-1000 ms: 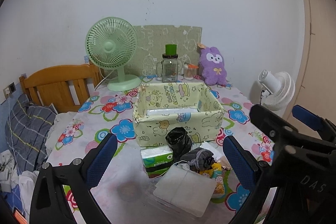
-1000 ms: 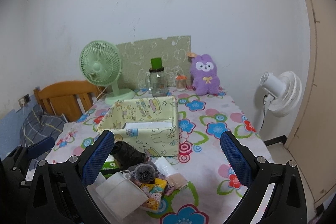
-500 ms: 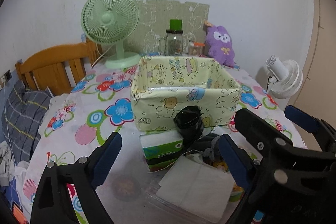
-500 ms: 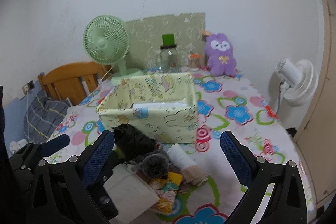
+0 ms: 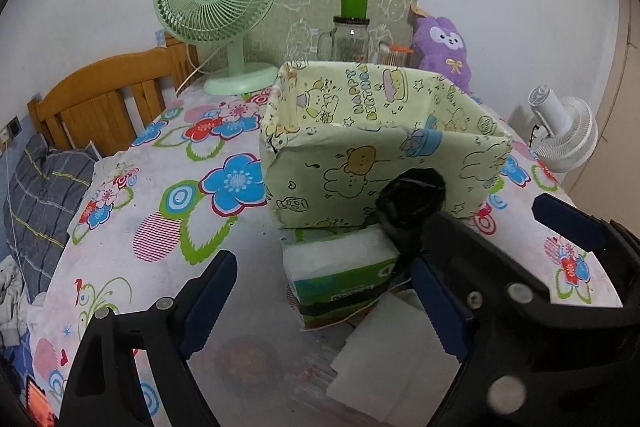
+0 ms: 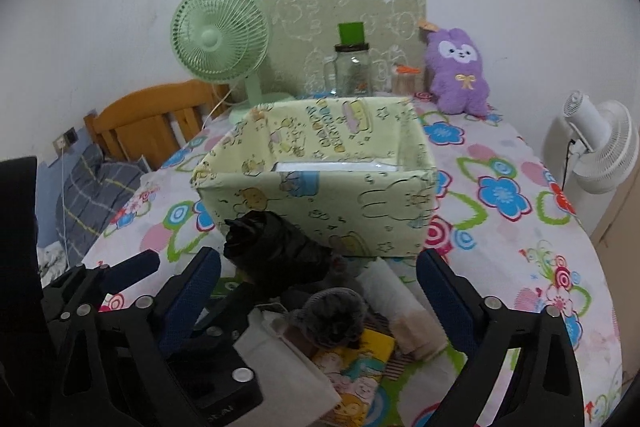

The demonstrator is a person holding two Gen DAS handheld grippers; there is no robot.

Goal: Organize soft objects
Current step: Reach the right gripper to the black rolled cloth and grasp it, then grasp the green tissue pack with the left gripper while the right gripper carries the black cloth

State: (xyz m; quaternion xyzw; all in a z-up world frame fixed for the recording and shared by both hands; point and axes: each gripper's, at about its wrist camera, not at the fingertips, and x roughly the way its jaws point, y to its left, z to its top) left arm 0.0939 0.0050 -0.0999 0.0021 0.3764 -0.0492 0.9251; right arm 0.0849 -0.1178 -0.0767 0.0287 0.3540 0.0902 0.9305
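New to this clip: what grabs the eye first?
The pale green cartoon-print box sits mid-table on a loud flowered cloth, open side up. Just in front of it lies a heap of soft things: a black bag, a tissue pack and a grey fuzzy bundle. Both grippers, left and right, hang open over that heap, the left's jaws having just been closing.

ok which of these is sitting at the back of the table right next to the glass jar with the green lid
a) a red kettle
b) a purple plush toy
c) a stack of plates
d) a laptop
b: the purple plush toy sits against the wall at the back of the table, to the right of the glass jar, with a small orange-capped container between them; no kettle, plates or laptop show.
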